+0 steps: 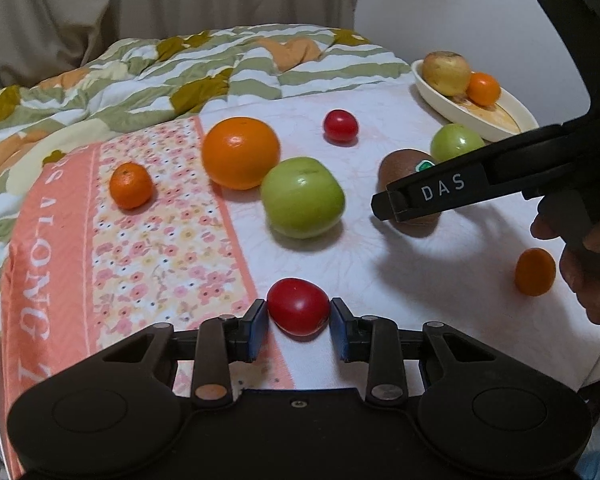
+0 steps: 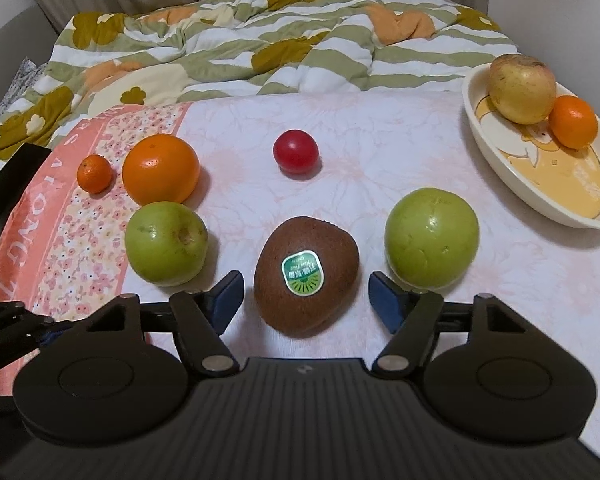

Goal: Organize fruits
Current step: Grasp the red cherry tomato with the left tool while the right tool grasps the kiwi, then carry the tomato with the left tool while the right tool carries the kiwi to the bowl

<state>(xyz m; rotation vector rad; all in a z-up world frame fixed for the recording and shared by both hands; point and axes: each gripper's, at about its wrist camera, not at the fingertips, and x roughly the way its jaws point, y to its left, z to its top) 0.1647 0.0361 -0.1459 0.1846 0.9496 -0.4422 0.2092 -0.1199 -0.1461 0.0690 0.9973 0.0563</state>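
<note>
My left gripper is shut on a small red tomato that rests on the cloth at the near edge. My right gripper is open and straddles a brown kiwi with a green sticker; a gap shows on each side of the kiwi. In the left wrist view, a finger of the right gripper crosses in front of the kiwi. A cream oval dish at the far right holds a yellow apple and a mandarin.
Loose on the cloth lie a large orange, a small mandarin, two green fruits, a second red tomato and another mandarin by the person's hand. A rumpled quilt lies behind.
</note>
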